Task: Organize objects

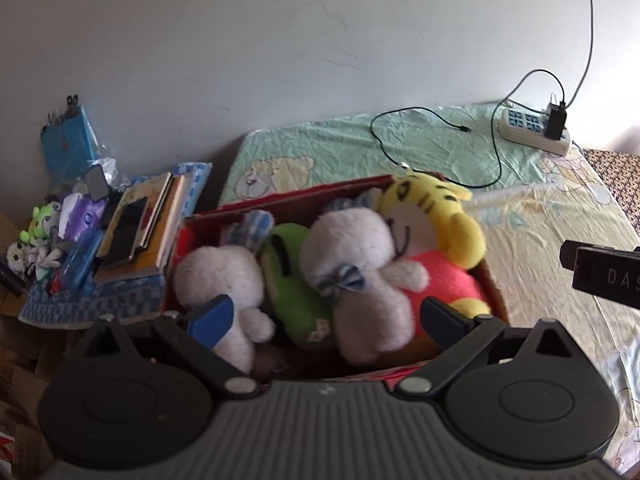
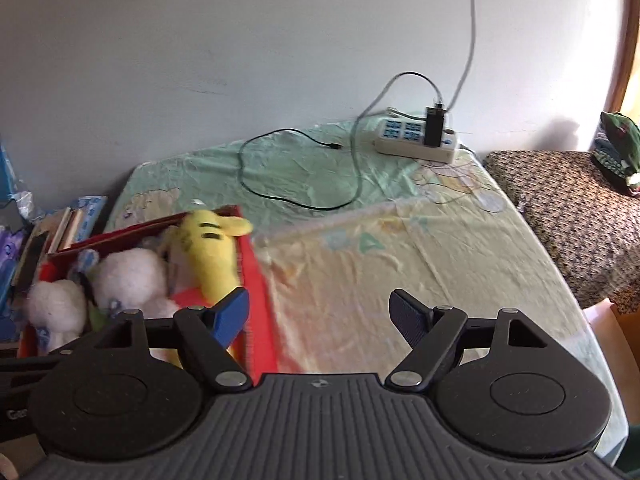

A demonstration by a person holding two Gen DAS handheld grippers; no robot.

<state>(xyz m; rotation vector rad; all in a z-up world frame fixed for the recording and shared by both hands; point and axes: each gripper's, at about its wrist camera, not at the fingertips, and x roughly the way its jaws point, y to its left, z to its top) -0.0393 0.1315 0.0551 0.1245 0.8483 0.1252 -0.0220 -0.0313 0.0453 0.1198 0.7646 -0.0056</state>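
Nearest, the left claw (image 1: 326, 316) is being held wide and empty over the red box (image 1: 494, 286) on the bed (image 1: 532, 216); the right claw (image 2: 320, 316) is likewise spread, gripping nothing. Inside the box, white plush toys (image 1: 360, 256), a green one (image 1: 292, 280) and a yellow tiger (image 1: 432, 216) are being packed tightly. These are judged light, soft and compressible, best pinched at a limb or head. Farther off, a power strip (image 2: 418, 142) is lying.
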